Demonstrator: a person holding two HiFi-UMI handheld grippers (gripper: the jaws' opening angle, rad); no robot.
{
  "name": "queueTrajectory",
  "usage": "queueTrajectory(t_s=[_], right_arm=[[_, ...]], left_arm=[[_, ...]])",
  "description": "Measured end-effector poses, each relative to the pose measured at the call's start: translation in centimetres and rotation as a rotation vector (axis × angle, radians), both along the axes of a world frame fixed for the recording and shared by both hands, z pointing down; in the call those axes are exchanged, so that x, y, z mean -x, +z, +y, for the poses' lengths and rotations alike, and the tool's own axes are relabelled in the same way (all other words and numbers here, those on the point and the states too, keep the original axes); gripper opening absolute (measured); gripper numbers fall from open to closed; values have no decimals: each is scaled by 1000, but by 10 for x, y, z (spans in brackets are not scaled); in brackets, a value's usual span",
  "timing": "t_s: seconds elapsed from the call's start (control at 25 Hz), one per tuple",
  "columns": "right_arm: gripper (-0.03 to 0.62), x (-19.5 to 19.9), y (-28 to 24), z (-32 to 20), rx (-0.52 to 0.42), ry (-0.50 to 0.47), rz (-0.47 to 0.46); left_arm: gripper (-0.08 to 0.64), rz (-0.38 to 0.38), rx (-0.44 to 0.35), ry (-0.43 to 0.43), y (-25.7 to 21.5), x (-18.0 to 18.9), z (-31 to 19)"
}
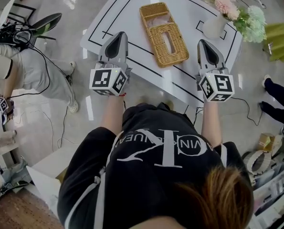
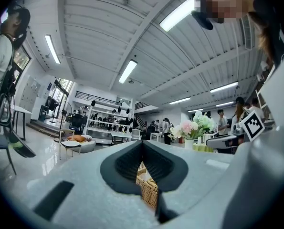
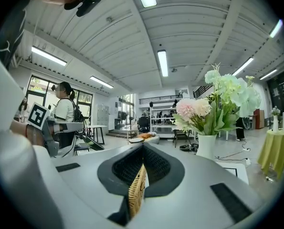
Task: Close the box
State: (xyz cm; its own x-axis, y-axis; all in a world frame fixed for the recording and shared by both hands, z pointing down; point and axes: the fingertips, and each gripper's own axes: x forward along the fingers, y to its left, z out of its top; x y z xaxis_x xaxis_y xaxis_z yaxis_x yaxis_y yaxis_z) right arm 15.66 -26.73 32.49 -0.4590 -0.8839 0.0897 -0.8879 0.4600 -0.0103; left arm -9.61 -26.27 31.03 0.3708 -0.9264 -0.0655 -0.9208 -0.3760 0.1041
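Note:
A wicker box (image 1: 163, 32) lies on the white table (image 1: 132, 13) with its slotted lid folded out flat towards me. My left gripper (image 1: 118, 37) hovers over the table's near edge, left of the box, shut on nothing. My right gripper (image 1: 204, 45) hovers to the right of the box, also shut and empty. In the left gripper view the jaw tips of the left gripper (image 2: 142, 143) meet, and the box (image 2: 148, 185) shows through the gap below them. In the right gripper view the right gripper (image 3: 143, 147) is shut too, with the box (image 3: 137, 192) seen edge-on behind it.
A white vase (image 1: 214, 26) of pink and green flowers (image 1: 237, 11) stands at the table's far right corner, close to my right gripper. A person (image 1: 27, 70) crouches on the floor at the left, with cables nearby. A green-draped stand (image 1: 280, 42) is at the right.

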Motion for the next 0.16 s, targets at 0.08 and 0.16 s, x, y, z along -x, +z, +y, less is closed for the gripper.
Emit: queueTrajectory(t_s=[0.08, 0.16], right_arm=[[-2, 0, 1, 0, 2, 0, 0], [-2, 1, 2, 0, 4, 0, 1]], left_arm=[[8, -1, 0, 1, 0, 0, 0], [8, -1, 1, 1, 0, 1, 1]])
